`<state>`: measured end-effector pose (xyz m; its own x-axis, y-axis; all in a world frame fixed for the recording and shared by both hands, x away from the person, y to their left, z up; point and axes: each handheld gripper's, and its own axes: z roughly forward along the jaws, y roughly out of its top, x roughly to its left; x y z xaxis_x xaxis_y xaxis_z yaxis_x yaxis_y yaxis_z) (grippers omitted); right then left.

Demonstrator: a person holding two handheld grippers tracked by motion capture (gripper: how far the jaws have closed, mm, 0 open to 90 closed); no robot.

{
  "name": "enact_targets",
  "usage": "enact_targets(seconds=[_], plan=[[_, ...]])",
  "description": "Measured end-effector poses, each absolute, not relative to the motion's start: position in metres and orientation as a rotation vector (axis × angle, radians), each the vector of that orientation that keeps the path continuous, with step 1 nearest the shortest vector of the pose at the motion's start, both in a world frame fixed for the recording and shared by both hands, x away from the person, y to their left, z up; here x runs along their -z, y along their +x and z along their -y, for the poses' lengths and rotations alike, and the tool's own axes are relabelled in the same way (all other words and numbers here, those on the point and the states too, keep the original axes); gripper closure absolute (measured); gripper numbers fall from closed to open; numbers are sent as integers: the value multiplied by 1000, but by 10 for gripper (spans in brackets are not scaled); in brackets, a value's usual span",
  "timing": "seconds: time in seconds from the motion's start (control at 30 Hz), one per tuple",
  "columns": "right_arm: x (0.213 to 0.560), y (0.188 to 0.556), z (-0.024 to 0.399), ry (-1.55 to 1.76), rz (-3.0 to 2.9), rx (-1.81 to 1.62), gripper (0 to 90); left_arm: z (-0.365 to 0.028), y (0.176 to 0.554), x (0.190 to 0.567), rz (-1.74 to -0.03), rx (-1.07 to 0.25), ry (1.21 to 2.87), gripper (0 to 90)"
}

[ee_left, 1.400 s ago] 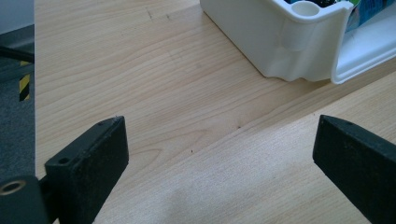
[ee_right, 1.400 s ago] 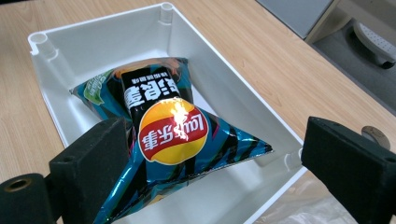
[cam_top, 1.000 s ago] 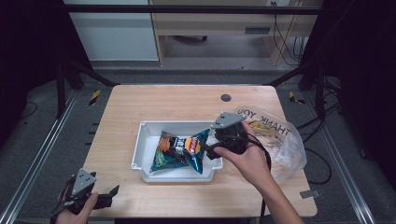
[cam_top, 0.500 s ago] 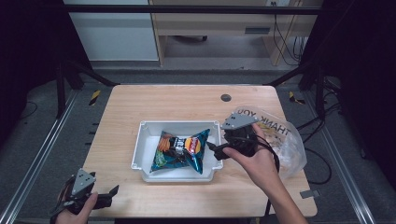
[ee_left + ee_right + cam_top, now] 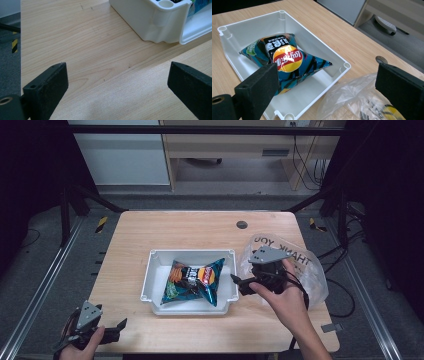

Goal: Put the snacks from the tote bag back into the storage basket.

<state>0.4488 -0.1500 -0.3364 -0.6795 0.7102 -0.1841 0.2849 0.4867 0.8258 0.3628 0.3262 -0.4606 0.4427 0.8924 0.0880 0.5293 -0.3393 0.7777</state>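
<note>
one chip bag (image 5: 194, 281) already lying flat in the white tray (image 5: 148, 279) at the centre of the high view, with the clear plastic bag (image 5: 310, 268) just right of it near the frame's right-middle. right claw (image 5: 239, 283) spread wide and empty, hanging between the tray's right wall and the plastic bag; in the right gripper view the plastic bag (image 5: 352, 100) sits low in the frame, between the jaws. likely next: fetching another item out of that bag. best done by turning toward the bag's mouth, keeping jaws wide on entry, pinching one item only and not the loose film, then lifting straight up before crossing the tray wall. left claw (image 5: 111, 328) at lower left, resting by the bench (image 5: 200, 227) edge, also wide and empty; could pin the film down to stop it dragging.
</note>
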Motion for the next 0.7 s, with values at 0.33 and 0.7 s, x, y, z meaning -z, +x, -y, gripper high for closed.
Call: enact_targets(seconds=[0.33,0.7], plan=[[349,443,162,862,-2188,-1089,52,-326,363,461,-1190,-678,2011,27],[362,434,178,899,-2151,-1075,56,-327,363,461,-1192,-679,2010,27]])
